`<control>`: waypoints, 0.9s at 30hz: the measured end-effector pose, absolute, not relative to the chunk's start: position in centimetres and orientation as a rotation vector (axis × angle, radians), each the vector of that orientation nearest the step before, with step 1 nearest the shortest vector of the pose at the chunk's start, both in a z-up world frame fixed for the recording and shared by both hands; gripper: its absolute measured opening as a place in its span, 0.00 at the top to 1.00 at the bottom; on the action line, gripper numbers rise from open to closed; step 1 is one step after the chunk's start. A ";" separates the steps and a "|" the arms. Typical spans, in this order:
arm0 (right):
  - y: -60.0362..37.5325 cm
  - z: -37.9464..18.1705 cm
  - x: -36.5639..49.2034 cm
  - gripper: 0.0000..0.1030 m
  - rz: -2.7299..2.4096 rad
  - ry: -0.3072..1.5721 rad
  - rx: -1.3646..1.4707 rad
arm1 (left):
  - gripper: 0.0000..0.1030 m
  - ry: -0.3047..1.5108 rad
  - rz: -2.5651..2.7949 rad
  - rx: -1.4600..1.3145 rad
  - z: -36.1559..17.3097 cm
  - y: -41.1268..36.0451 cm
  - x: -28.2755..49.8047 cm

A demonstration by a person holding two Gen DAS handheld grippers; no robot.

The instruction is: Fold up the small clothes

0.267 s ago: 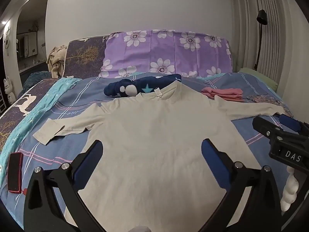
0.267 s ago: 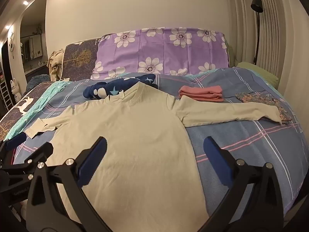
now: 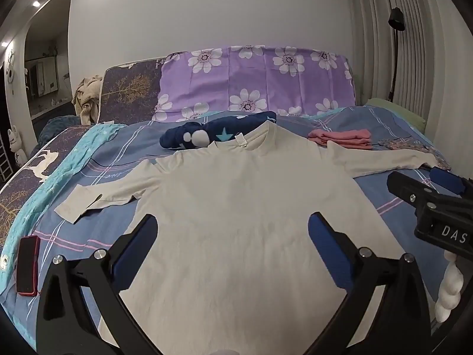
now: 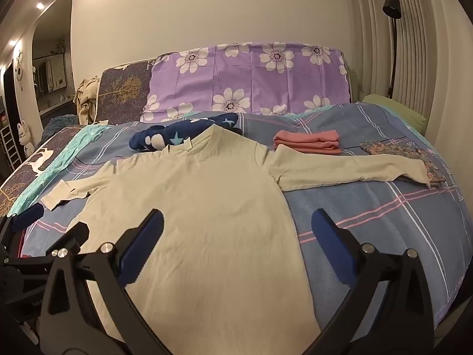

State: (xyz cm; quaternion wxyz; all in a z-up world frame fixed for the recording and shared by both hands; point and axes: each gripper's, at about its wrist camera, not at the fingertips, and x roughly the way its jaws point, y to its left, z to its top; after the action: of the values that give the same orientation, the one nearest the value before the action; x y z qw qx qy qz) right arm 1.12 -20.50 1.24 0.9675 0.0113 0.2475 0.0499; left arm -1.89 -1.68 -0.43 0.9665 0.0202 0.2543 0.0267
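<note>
Shirt (image 3: 236, 207) lies flat on the bedspread (image 4: 384, 222), sleeves spread, collar toward the purple pillow (image 3: 260, 82). Left claw (image 3: 232, 230) hangs spread wide over the shirt's middle, holding nothing. Right claw (image 4: 236, 226) is also wide open and empty, straddling the shirt's edge below the sleeve (image 4: 348, 168). A pink folded stack (image 4: 307, 140) sits beyond that sleeve.

Both fisheye views look forward from low over the near edge of the bed (image 3: 384, 124), facing its purple floral headboard cover (image 3: 257, 80). The left wrist view sits nearer the bed's left side, centred over the beige long-sleeved shirt (image 3: 236, 207); the right wrist view sits further right, with the shirt (image 4: 192, 207) left of centre. Both share the shirt, the folded pink garment (image 4: 307, 141) and the headboard.
</note>
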 end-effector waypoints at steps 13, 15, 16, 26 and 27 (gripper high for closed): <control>-20.5 1.9 0.1 0.02 0.108 0.480 0.024 | 0.01 0.381 0.053 0.054 0.1 -1.3 -3.0; -20.3 1.9 0.0 0.02 0.109 0.475 0.019 | 0.01 0.396 0.061 0.052 0.1 -1.1 -2.7; -20.2 1.9 0.0 0.02 0.109 0.473 0.015 | 0.01 0.408 0.054 0.050 0.0 -0.9 -2.6; -19.9 1.8 0.6 0.02 0.104 0.471 0.008 | 0.08 0.485 0.050 0.044 -1.7 -0.2 -1.5; -19.9 1.7 0.7 0.02 0.103 0.470 0.008 | 0.08 0.478 0.053 0.043 -1.7 -0.2 -1.5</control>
State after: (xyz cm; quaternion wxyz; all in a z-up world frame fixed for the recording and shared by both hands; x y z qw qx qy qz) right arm 0.68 -19.93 1.72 0.9712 0.0039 0.2327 0.0512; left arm -1.48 -0.22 -1.67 0.9710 0.0213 0.2367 0.0264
